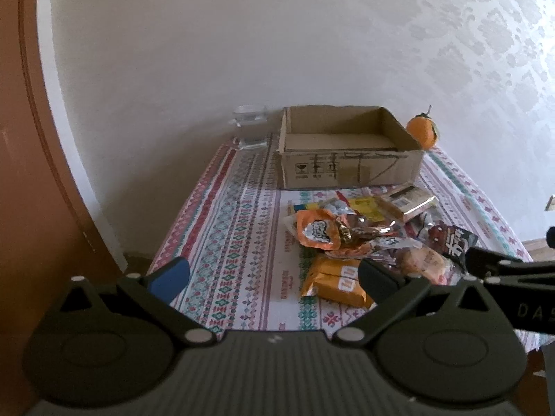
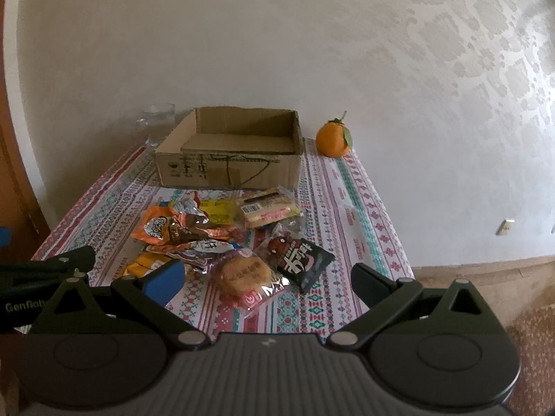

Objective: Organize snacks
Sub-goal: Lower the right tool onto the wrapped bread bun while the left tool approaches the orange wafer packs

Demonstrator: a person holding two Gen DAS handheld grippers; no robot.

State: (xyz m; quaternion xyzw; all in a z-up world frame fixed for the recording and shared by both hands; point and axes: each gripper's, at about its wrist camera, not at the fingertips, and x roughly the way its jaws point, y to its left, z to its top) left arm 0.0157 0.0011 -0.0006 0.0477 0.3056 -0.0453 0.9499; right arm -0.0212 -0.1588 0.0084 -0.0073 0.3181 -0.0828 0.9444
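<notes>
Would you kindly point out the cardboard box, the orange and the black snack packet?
cardboard box [image 2: 229, 170]: right wrist view, on its front wall.
orange [image 2: 332, 141]: right wrist view, on the middle of its peel.
black snack packet [image 2: 305, 263]: right wrist view, on its printed face.

You are working in a domestic room, not a lab or shop. The table [image 2: 364, 208] carries a household tablecloth printed with red, teal and white folk-pattern bands. Behind it stands a wall [image 2: 381, 69] finished in pale embossed damask wallpaper. A wooden door frame [image 1: 20, 138] borders the left side. A wooden skirting board [image 2: 485, 267] and patterned carpet [image 2: 534, 329] show at lower right. A glass mug [image 1: 250, 126] and a leafed orange [image 2: 333, 138] sit by the wall.
</notes>
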